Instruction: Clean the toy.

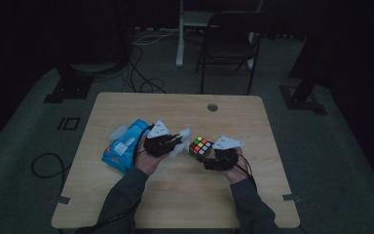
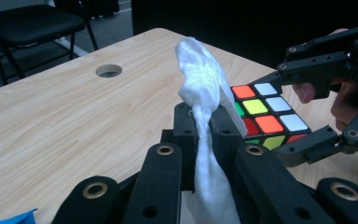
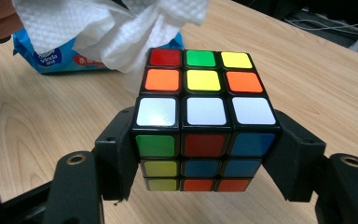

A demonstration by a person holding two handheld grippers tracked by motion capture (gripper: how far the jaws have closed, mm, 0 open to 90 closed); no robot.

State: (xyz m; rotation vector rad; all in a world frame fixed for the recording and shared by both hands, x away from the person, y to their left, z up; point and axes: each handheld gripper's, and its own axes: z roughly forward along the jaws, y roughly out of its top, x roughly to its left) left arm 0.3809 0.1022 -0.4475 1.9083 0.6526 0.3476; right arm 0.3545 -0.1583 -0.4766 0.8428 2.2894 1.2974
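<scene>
Your right gripper [image 3: 205,154] clamps the puzzle cube [image 3: 200,121] by its two sides, just above the table [image 1: 185,195]. Your left gripper [image 2: 200,126] pinches a white tissue [image 2: 200,84], just beside the cube at its 9 o'clock in the high view

- A dim recording lab or studio, not a home.
- Around the wooden table [image 1: 175,190]: grey carpet, black stand bases [image 1: 70,87], loose cables [image 1: 139,73].
- Behind the table, a black chair [image 1: 229,44].
</scene>
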